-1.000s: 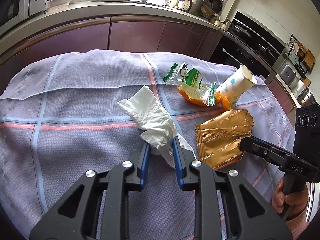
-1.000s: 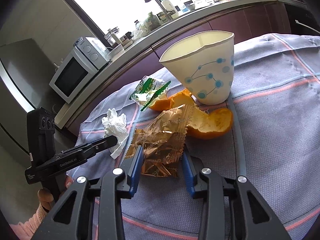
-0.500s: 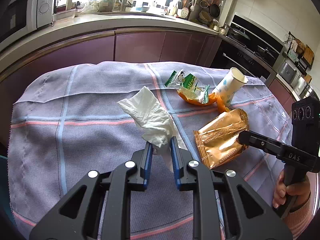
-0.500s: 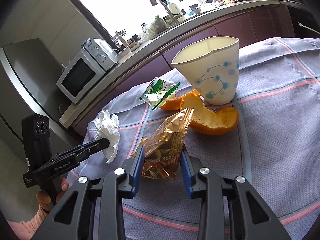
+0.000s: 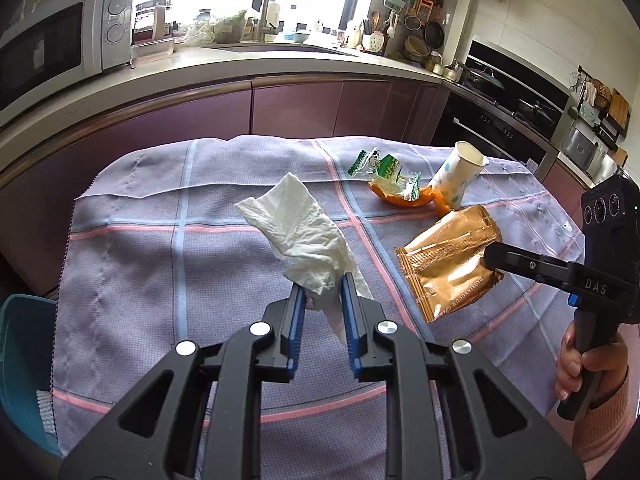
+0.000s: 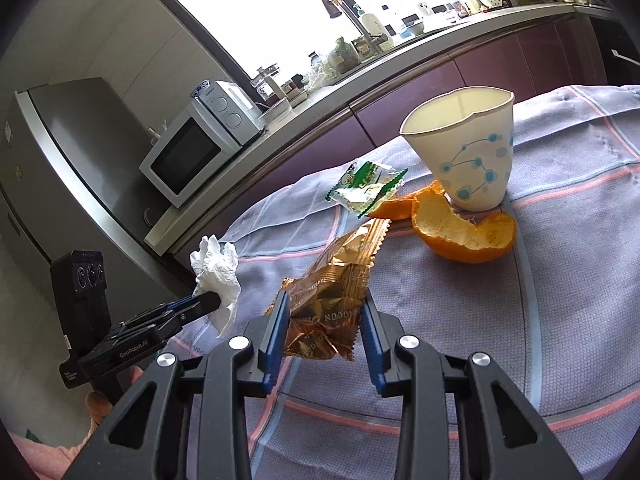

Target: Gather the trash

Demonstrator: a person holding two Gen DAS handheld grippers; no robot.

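My left gripper (image 5: 322, 285) is shut on a crumpled white tissue (image 5: 298, 232) and holds it above the purple checked tablecloth (image 5: 160, 280). My right gripper (image 6: 325, 300) is shut on a gold snack wrapper (image 6: 332, 288), lifted off the cloth; the wrapper also shows in the left wrist view (image 5: 450, 264). On the cloth beyond lie a green wrapper (image 6: 366, 190), orange peel (image 6: 464, 232) and a white paper cup with blue dots (image 6: 464, 148). The tissue also shows in the right wrist view (image 6: 218, 276).
A teal bin (image 5: 24, 372) stands at the table's left edge, low down. A kitchen counter with a microwave (image 6: 192, 152) runs behind the table, with a fridge (image 6: 68, 168) beside it and an oven (image 5: 508, 120) to the right.
Both grippers closed on their items and rose: the tissue and the gold wrapper are lifted off the cloth. Both views pulled back from the table.
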